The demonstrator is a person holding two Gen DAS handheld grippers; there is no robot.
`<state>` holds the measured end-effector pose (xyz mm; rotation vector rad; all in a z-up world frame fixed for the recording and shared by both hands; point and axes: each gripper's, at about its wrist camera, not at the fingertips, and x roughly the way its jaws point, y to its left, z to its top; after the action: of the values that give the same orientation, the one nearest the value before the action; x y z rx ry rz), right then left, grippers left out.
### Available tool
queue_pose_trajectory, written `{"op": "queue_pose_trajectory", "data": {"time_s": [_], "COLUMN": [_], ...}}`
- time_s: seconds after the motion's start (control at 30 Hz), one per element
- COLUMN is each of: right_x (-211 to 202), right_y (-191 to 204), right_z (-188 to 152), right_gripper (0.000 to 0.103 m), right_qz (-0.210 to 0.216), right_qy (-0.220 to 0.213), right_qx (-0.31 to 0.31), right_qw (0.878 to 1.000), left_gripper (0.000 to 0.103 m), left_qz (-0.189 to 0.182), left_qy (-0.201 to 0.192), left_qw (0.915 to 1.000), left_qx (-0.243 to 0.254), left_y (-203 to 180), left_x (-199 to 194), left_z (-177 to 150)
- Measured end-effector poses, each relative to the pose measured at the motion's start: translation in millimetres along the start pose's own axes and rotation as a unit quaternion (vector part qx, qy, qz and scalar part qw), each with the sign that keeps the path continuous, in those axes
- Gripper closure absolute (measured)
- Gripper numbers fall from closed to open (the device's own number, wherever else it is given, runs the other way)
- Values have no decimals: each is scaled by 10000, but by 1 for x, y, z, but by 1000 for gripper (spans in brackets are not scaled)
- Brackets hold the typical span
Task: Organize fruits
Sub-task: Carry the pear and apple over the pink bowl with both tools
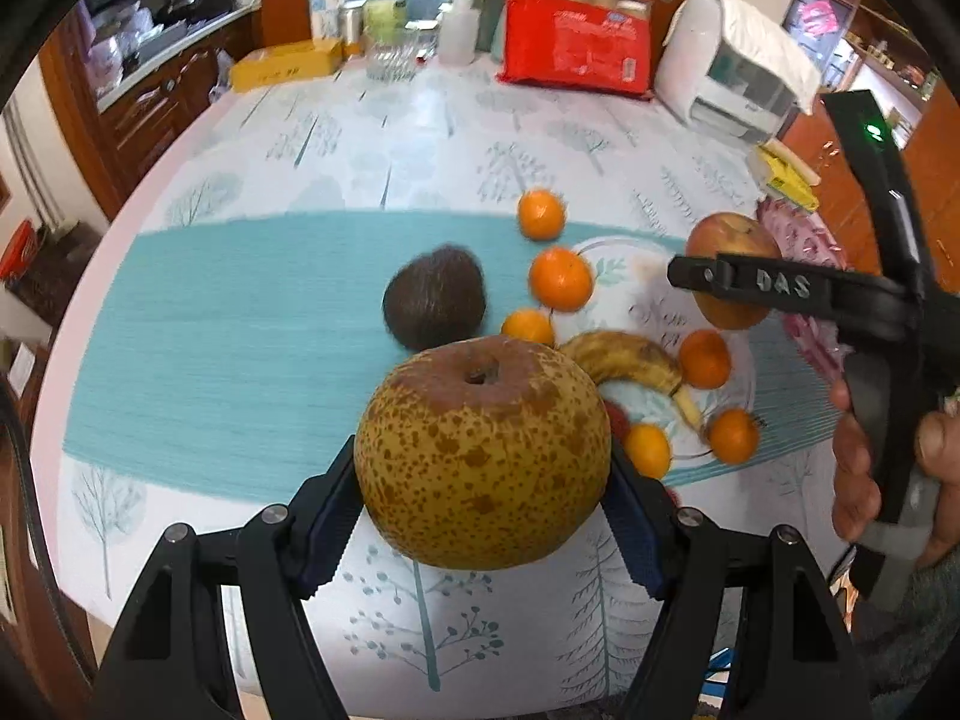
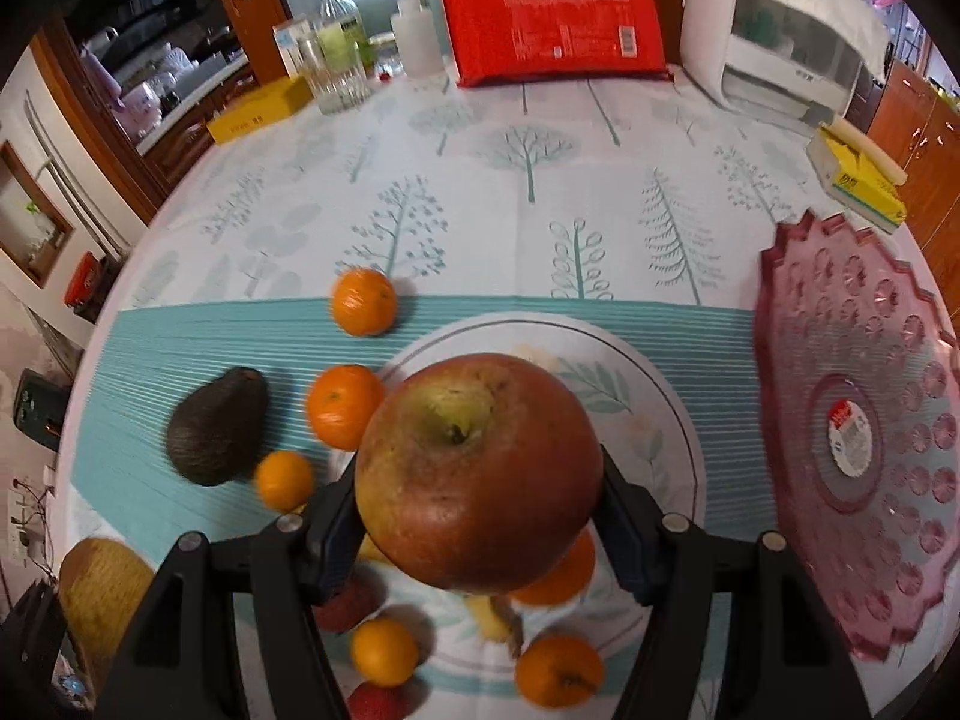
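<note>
Left wrist view shows the left tool (image 1: 480, 474) clamped on a speckled pear (image 1: 482, 456) at lower centre; the right tool (image 2: 480, 504) clamps an apple (image 2: 478, 471); the pink dish (image 2: 870, 438) at right holds no fruit, so sorting seems barely begun; tangerines, avocado (image 2: 217, 426) and banana (image 1: 630, 360) remain on the worktop (image 2: 540, 180).

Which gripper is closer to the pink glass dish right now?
Right. The right gripper, holding the apple, hangs just beside the pink glass dish. The left gripper, holding the speckled pear, sits farther off, across the white plate.
</note>
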<state>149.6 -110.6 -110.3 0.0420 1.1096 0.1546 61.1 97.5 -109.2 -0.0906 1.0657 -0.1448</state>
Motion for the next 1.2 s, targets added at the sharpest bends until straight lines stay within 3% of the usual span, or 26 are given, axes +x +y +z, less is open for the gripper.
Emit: {"op": "queue_pose_trajectory", "data": {"time_s": [0.2, 0.37, 0.63, 0.73, 0.93, 1.2], "right_x": [-59, -100, -146, -153, -150, -123], "right_y": [-2, -19, -71, -96, -152, -210], "right_z": [-7, -17, -38, -47, -53, -50], "right_gripper": [35, 35, 35, 35, 35, 35], "right_qz": [42, -132, -736, -920, -1026, -1065], "right_qy": [-359, -650, -1095, -1171, -1258, -1193], "right_qx": [236, 580, 1364, 1624, 1943, 1966], "right_qw": [9991, 9961, 9818, 9754, 9674, 9674], "left_gripper": [30, 30, 30, 30, 30, 30], "left_qz": [-240, -583, -1307, -1402, -1392, -1074], "left_qy": [-382, -614, -435, -413, -412, -239], "left_qw": [9976, 9908, 9749, 9694, 9639, 9692], "left_qx": [522, 1052, 1751, 1974, 2232, 2202], "left_y": [-17, -42, -112, -145, -214, -285], "left_x": [-26, -40, -34, -31, -23, 21], "left_z": [31, 59, 93, 99, 110, 135]}}
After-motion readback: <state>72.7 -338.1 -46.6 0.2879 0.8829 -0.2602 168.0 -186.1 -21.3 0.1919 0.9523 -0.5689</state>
